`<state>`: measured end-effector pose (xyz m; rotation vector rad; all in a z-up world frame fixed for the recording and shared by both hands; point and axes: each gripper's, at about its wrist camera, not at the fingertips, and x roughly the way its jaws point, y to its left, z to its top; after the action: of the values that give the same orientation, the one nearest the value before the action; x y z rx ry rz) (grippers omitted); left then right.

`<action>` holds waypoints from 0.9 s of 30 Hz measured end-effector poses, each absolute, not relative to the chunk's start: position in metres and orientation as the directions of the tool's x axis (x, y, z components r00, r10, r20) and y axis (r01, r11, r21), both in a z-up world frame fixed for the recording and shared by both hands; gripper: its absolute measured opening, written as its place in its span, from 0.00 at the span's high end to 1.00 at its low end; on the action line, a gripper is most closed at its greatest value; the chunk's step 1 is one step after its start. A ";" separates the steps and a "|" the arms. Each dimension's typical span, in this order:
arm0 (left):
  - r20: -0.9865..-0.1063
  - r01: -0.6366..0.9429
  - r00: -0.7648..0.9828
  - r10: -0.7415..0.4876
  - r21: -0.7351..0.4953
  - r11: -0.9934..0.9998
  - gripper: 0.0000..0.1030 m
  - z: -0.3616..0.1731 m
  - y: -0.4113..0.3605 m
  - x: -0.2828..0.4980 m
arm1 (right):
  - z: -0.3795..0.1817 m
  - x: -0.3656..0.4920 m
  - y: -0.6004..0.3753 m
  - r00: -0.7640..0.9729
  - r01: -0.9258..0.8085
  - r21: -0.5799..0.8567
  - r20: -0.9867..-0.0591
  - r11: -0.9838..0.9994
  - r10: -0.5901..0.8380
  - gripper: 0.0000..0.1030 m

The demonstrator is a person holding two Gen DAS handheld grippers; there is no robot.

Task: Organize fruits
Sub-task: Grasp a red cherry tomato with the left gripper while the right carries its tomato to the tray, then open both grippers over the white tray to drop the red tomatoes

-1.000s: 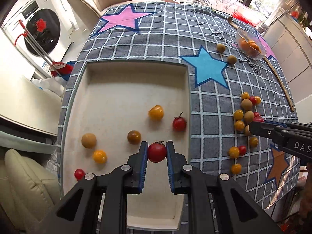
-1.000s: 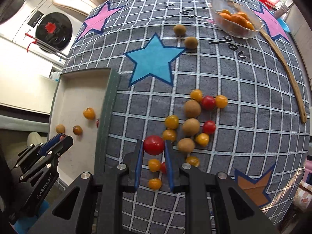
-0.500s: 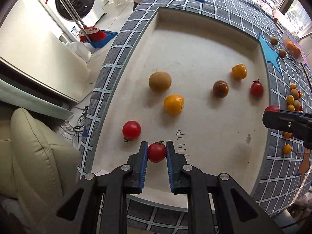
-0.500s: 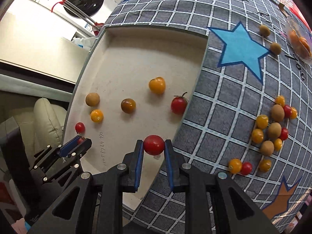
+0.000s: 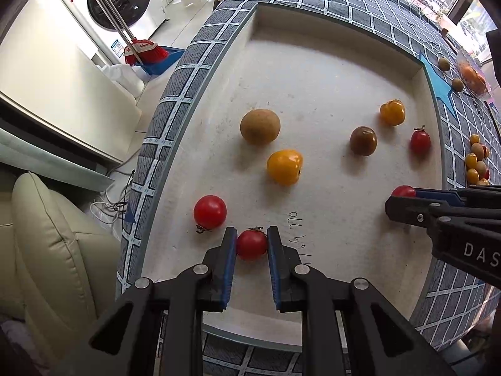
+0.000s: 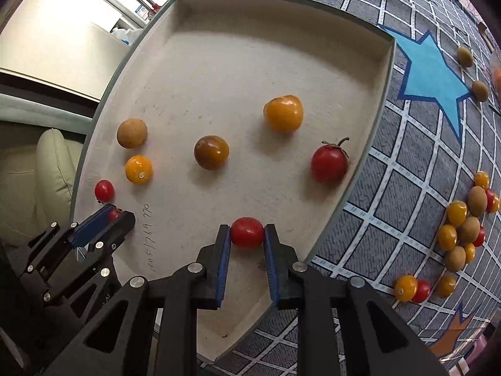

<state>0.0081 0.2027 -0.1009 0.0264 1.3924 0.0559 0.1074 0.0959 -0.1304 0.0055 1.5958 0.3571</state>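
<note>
A shallow cream tray [image 5: 313, 72] [image 6: 238, 50] lies on the star-patterned tablecloth. My left gripper [image 5: 252, 244] is shut on a red cherry tomato [image 5: 252, 245], low over the tray's near left part, beside another red tomato [image 5: 209, 211]. My right gripper [image 6: 247, 233] is shut on a second red cherry tomato [image 6: 247, 232], low over the tray's near right part. The tray also holds a brown round fruit [image 5: 260, 126], two yellow tomatoes [image 5: 285, 167] [image 6: 283, 113], a dark tomato [image 6: 211, 152] and a stemmed red tomato [image 6: 329, 163].
A cluster of several yellow, red and brown fruits [image 6: 463, 228] lies on the cloth right of the tray. Two brown fruits [image 6: 465, 57] sit beyond the blue star [image 6: 432, 78]. A beige chair [image 5: 47, 244] and a floor with a broom [image 5: 142, 47] lie past the table's left edge.
Both grippers have carried their red tomatoes over the tray and come down closer to its floor. The left one now sits beside the loose red tomato at the near left.
</note>
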 end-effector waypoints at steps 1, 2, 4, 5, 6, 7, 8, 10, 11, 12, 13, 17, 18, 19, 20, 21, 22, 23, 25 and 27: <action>-0.982 -0.020 0.177 0.061 0.058 0.998 0.76 -0.101 0.202 0.008 | -0.131 0.108 0.096 -0.069 -0.213 0.233 -0.972 0.949 0.223 0.76; -0.982 -0.018 0.176 0.067 0.065 0.998 0.62 -0.101 0.202 0.008 | -0.130 0.109 0.096 -0.074 -0.212 0.237 -0.971 0.948 0.227 0.74; -0.982 -0.024 0.179 0.064 0.061 0.998 0.30 -0.099 0.204 0.008 | -0.129 0.111 0.098 -0.080 -0.215 0.238 -0.971 0.947 0.226 0.71; -0.979 -0.029 0.193 0.068 0.063 0.998 0.30 -0.097 0.205 0.007 | -0.129 0.112 0.098 -0.080 -0.216 0.237 -0.971 0.947 0.225 0.68; -0.979 -0.024 0.194 0.068 0.065 0.998 0.30 -0.096 0.206 0.007 | -0.127 0.111 0.097 -0.080 -0.216 0.243 -0.970 0.946 0.230 0.67; -0.980 -0.019 0.188 0.071 0.069 0.997 0.30 -0.096 0.207 0.006 | -0.125 0.111 0.097 -0.078 -0.215 0.246 -0.969 0.945 0.235 0.63; -0.980 -0.016 0.181 0.079 0.077 0.997 0.30 -0.096 0.208 0.006 | -0.122 0.112 0.096 -0.072 -0.214 0.250 -0.968 0.944 0.240 0.58; -0.981 -0.010 0.175 0.087 0.087 0.996 0.30 -0.095 0.208 0.005 | -0.114 0.112 0.095 -0.063 -0.211 0.263 -0.965 0.941 0.255 0.48; -0.981 -0.006 0.173 0.091 0.092 0.996 0.30 -0.093 0.209 0.004 | -0.110 0.112 0.094 -0.058 -0.209 0.270 -0.963 0.940 0.263 0.39; -0.980 -0.002 0.174 0.095 0.096 0.995 0.30 -0.091 0.209 0.004 | -0.106 0.112 0.093 -0.052 -0.204 0.278 -0.961 0.939 0.273 0.34; -0.980 0.002 0.175 0.097 0.099 0.995 0.30 -0.089 0.209 0.005 | -0.101 0.113 0.091 -0.043 -0.197 0.289 -0.957 0.937 0.286 0.25; -0.976 0.028 0.189 0.105 0.112 0.993 0.30 -0.076 0.203 0.010 | -0.083 0.113 0.077 -0.004 -0.156 0.316 -0.948 0.936 0.319 0.20; -0.975 0.038 0.195 0.104 0.114 0.993 0.30 -0.073 0.199 0.013 | -0.080 0.113 0.072 0.004 -0.143 0.319 -0.946 0.937 0.323 0.20; -0.974 0.048 0.201 0.103 0.115 0.992 0.30 -0.069 0.195 0.016 | -0.077 0.113 0.065 0.011 -0.126 0.325 -0.944 0.937 0.329 0.20; -0.973 0.060 0.209 0.101 0.116 0.991 0.30 -0.066 0.191 0.020 | -0.074 0.113 0.058 0.020 -0.109 0.328 -0.943 0.938 0.332 0.20; -0.971 0.073 0.218 0.098 0.116 0.991 0.30 -0.062 0.185 0.023 | -0.072 0.111 0.048 0.029 -0.092 0.329 -0.943 0.940 0.333 0.20; -0.969 0.089 0.228 0.093 0.115 0.989 0.30 -0.058 0.179 0.027 | -0.070 0.111 0.037 0.038 -0.074 0.329 -0.942 0.942 0.332 0.20; -0.967 0.107 0.239 0.087 0.115 0.988 0.30 -0.054 0.172 0.031 | -0.068 0.110 0.027 0.049 -0.053 0.325 -0.944 0.944 0.328 0.20; -0.963 0.144 0.258 0.072 0.112 0.983 0.30 -0.046 0.156 0.038 | -0.067 0.108 0.006 0.066 -0.006 0.316 -0.947 0.949 0.316 0.20; -0.960 0.185 0.276 0.052 0.106 0.977 0.30 -0.039 0.139 0.045 | -0.066 0.104 -0.017 0.083 0.046 0.302 -0.951 0.952 0.298 0.20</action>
<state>0.0453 0.1389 -0.0390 0.2119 1.2914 -0.0902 0.1043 -0.0171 -0.0664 0.2827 1.4817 0.1914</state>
